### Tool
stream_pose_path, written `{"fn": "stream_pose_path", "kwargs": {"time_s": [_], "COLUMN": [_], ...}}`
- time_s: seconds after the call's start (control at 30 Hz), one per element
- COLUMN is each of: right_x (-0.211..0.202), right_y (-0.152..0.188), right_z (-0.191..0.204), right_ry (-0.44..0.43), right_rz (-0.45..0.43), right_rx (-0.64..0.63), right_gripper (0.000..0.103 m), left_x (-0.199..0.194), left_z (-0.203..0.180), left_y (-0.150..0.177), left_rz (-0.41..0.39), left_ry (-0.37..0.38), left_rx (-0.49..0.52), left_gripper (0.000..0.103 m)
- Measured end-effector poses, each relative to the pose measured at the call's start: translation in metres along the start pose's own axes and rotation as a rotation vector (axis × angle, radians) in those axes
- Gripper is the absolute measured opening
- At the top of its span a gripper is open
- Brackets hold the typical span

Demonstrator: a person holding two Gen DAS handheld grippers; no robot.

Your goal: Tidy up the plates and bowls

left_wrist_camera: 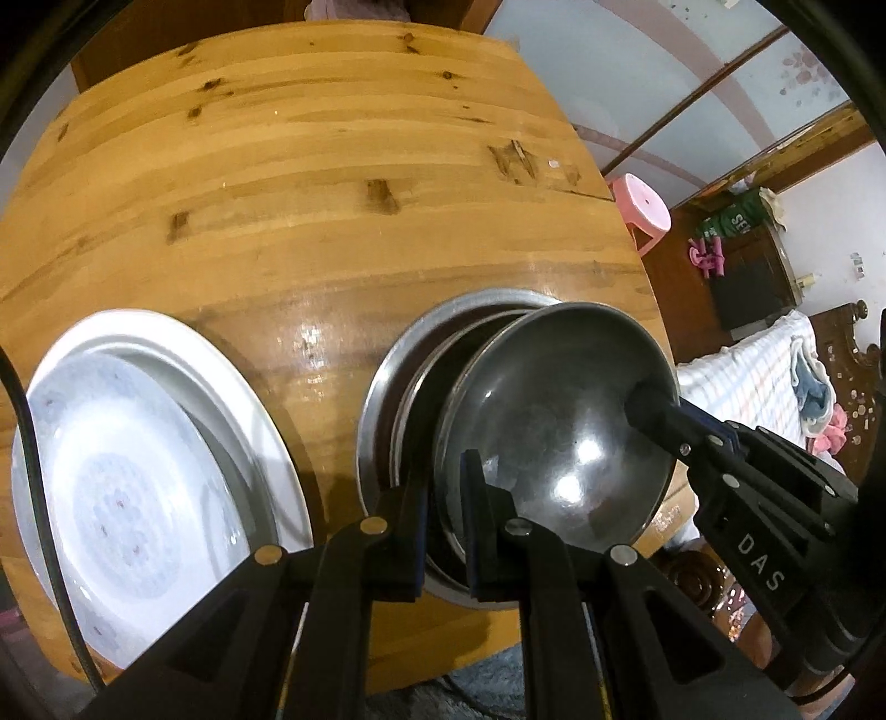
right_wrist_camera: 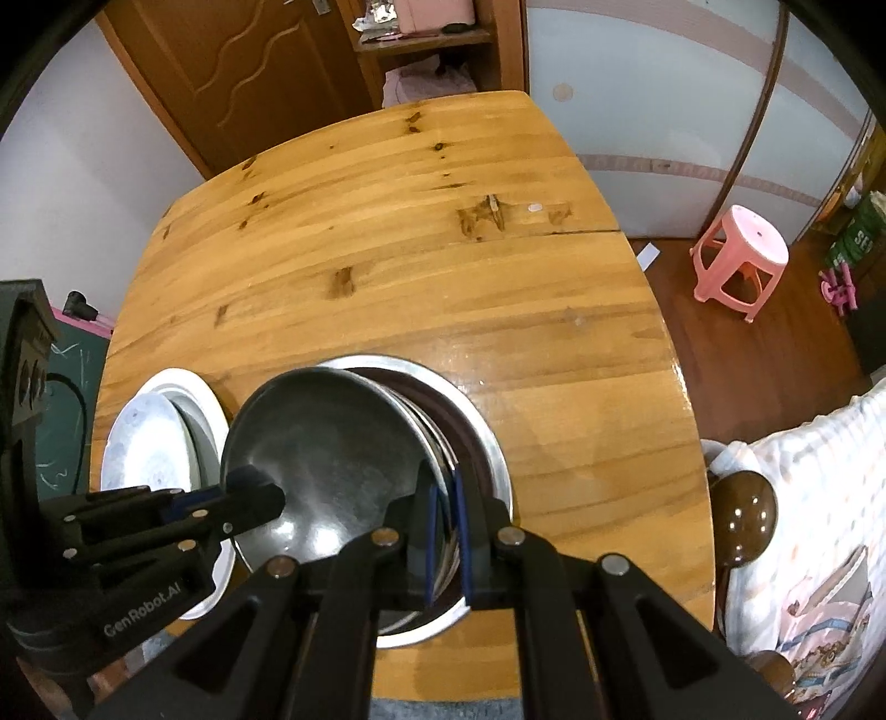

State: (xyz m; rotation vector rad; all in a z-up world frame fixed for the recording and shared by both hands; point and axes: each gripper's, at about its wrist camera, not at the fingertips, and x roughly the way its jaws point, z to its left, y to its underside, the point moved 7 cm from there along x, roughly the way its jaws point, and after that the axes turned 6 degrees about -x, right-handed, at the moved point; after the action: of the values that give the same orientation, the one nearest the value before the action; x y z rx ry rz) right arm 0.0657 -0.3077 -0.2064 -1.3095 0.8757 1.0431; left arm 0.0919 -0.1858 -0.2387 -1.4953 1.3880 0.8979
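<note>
Wooden table (right_wrist_camera: 387, 249); gripped steel bowl (right_wrist_camera: 332, 443) hides stack beneath.

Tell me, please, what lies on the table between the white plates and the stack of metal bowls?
Nothing: only bare wooden table separates the white plates from the metal bowls, clearest in the left wrist view.

Wooden bench (right_wrist_camera: 387, 266), plank top with dark knots; a crack runs in from its right edge. Small white sticker (right_wrist_camera: 534, 208) on the top near that edge. Pink stool (right_wrist_camera: 742, 260) on the wood floor (right_wrist_camera: 775, 387) beyond the right edge. Brown door (right_wrist_camera: 232, 72) behind the far left corner. Shelf (right_wrist_camera: 426, 39) behind the far edge. Bed (right_wrist_camera: 803, 526) with striped cover off the near right corner.
</note>
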Motion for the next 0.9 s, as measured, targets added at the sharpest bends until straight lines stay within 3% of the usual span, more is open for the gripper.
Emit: {"fn": "stream_pose_path", "kwargs": {"time_s": [0.33,0.6,0.73,0.8,0.87,0.9], "right_x": [0.001,-0.005,-0.006,-0.005,-0.006,-0.006], "right_y": [-0.002,-0.001,0.000,0.001,0.001,0.001], "right_z": [0.002,0.002,0.001,0.001,0.001,0.002], "right_ry": [0.042,0.061,0.066,0.069,0.065,0.062], "right_rz": [0.015,0.006,0.003,0.000,0.000,0.000], "right_rx": [-0.039,-0.039,-0.047,-0.048,-0.047,-0.045], "right_gripper": [0.006,0.006,0.006,0.006,0.006,0.006], "left_x": [0.001,-0.002,-0.003,-0.003,-0.005,-0.007], "left_z": [-0.002,-0.005,-0.009,-0.013,-0.018,-0.021], "left_y": [-0.002,0.002,0.005,0.006,0.008,0.009], "left_rz": [-0.006,-0.012,-0.021,-0.027,-0.030,-0.038], "left_ry": [-0.004,-0.009,-0.015,-0.013,-0.003,-0.003], "left_rx": [0.001,0.017,0.043,0.061,0.082,0.093], "left_gripper": [0.008,0.018,0.027,0.034,0.047,0.047]}}
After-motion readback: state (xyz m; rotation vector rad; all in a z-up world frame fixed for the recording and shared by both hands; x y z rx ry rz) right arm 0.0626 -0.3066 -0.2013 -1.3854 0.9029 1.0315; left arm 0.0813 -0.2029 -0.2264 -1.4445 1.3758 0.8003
